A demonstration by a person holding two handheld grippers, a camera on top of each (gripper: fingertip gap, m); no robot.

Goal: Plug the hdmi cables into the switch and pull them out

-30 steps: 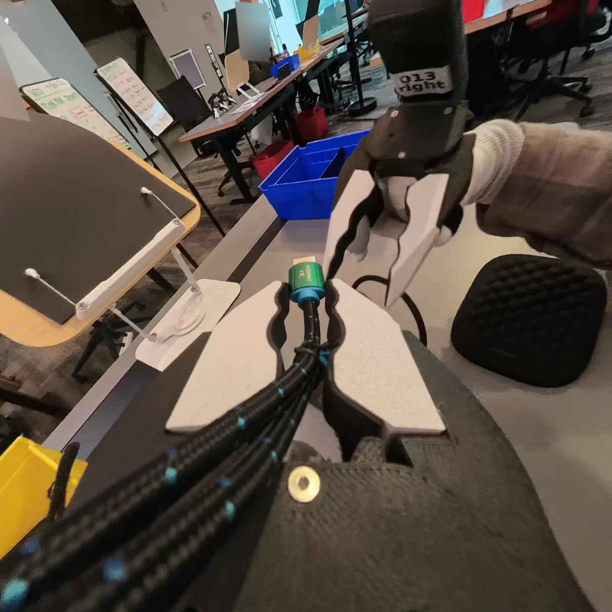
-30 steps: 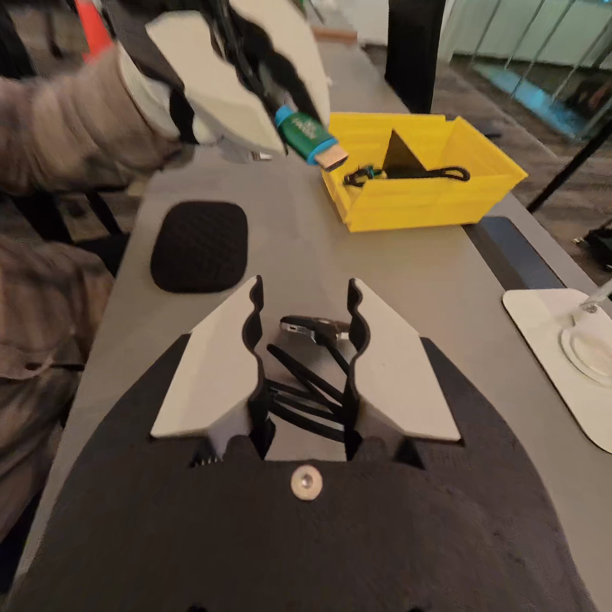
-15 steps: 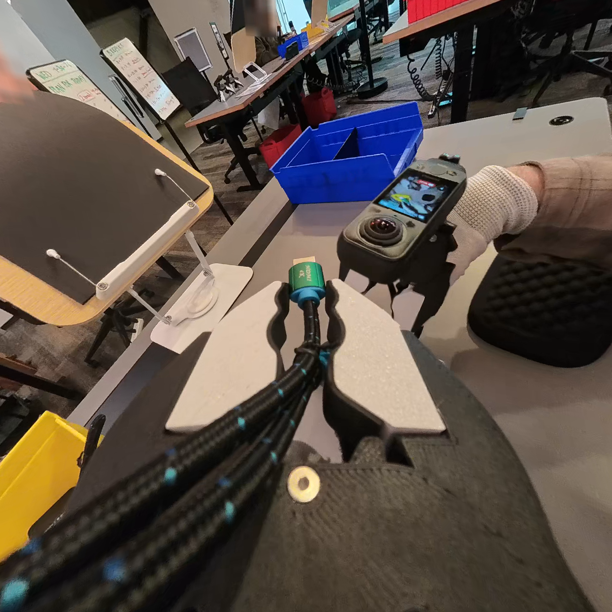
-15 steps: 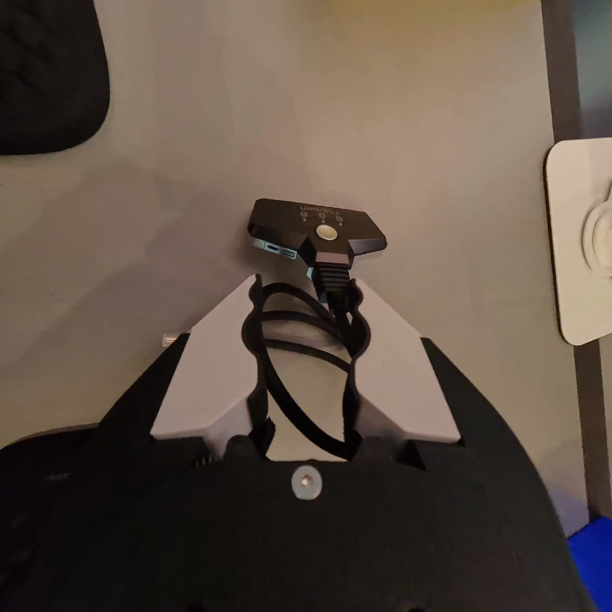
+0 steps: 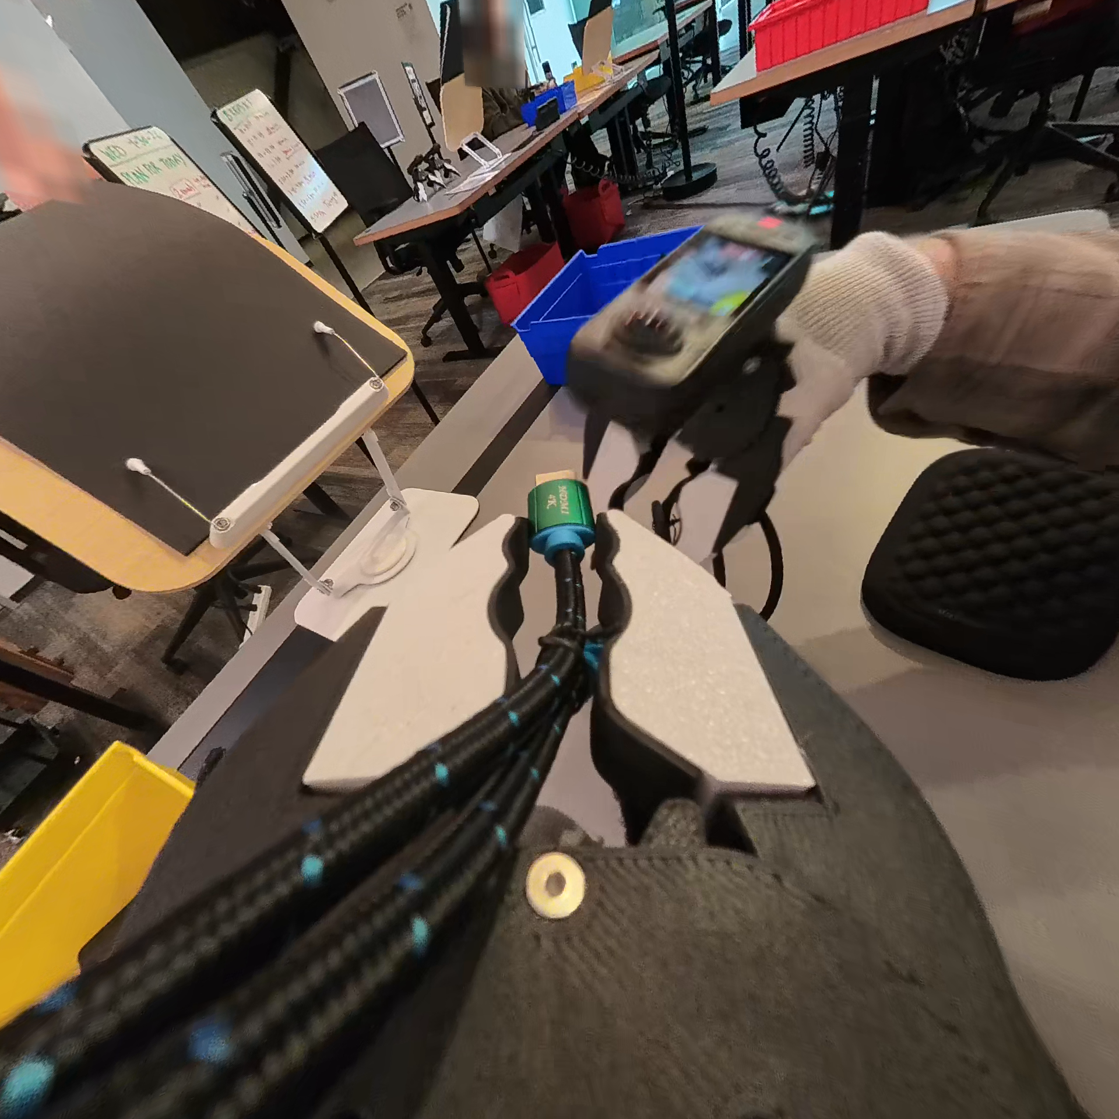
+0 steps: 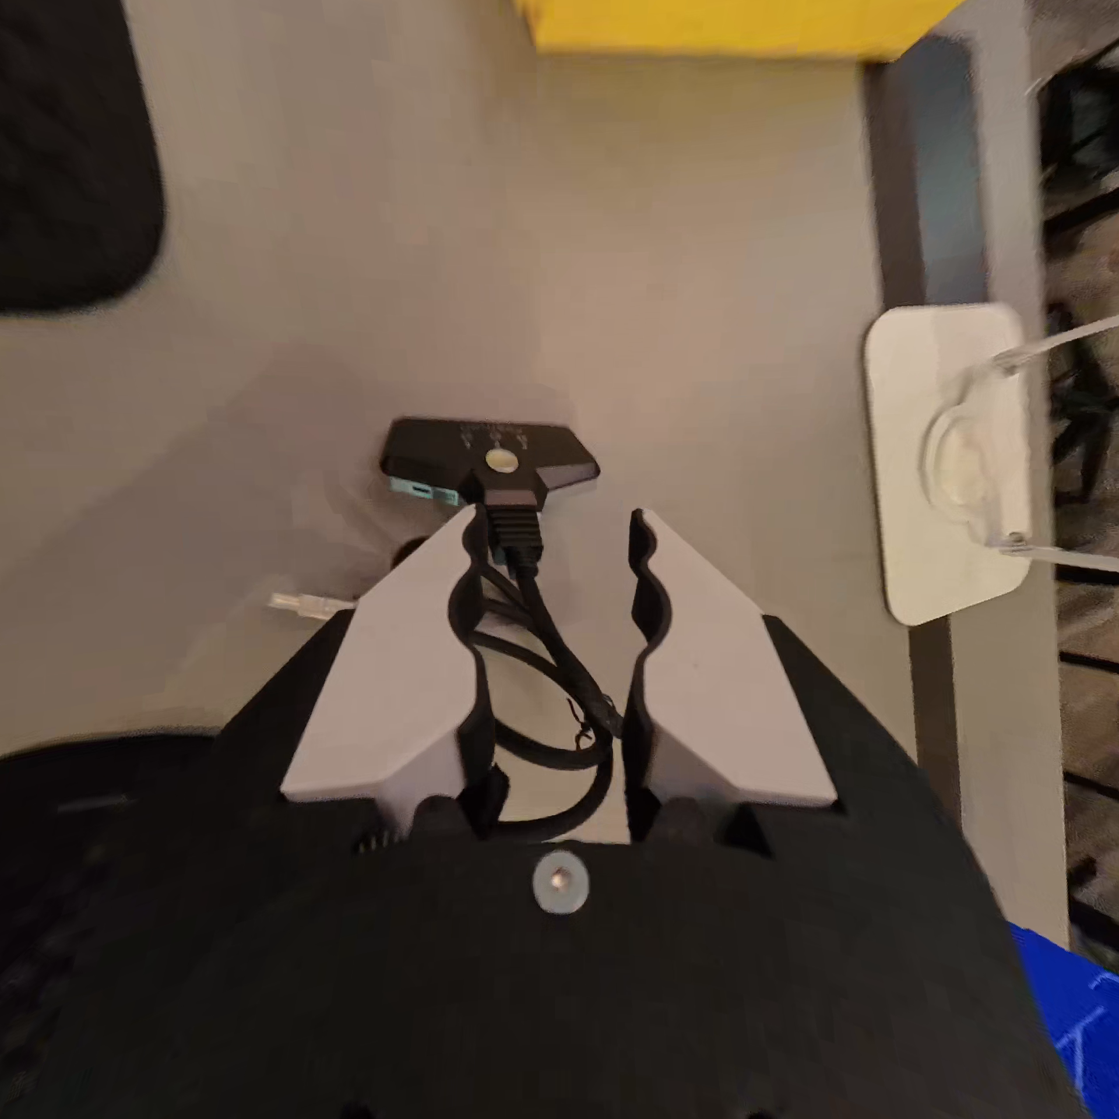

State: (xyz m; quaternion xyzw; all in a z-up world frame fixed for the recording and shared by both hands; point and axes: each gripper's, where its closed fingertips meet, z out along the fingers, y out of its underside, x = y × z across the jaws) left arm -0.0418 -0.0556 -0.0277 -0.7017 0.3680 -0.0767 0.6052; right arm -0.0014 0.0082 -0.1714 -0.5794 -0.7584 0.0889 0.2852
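My left gripper is shut on a braided black HDMI cable just behind its green plug, which points forward above the grey table. My right gripper is open and points down at the table. The black HDMI switch lies flat just beyond its fingertips. The switch's own thin black cable loops between the open fingers, close to the left finger, which touches nothing I can make out. In the left wrist view the right gripper is blurred and hides the switch.
A black textured pad lies to the right, also in the right wrist view. A white stand base sits at the table edge, holding a tilted board. A yellow bin and a blue bin stand at the table ends. Across from one pair of fingers to the other is roughly 15 cm.
My right gripper has swung from level to pointing straight down over the switch and shifted slightly right of it. My left gripper has kept its hold on the green plug.
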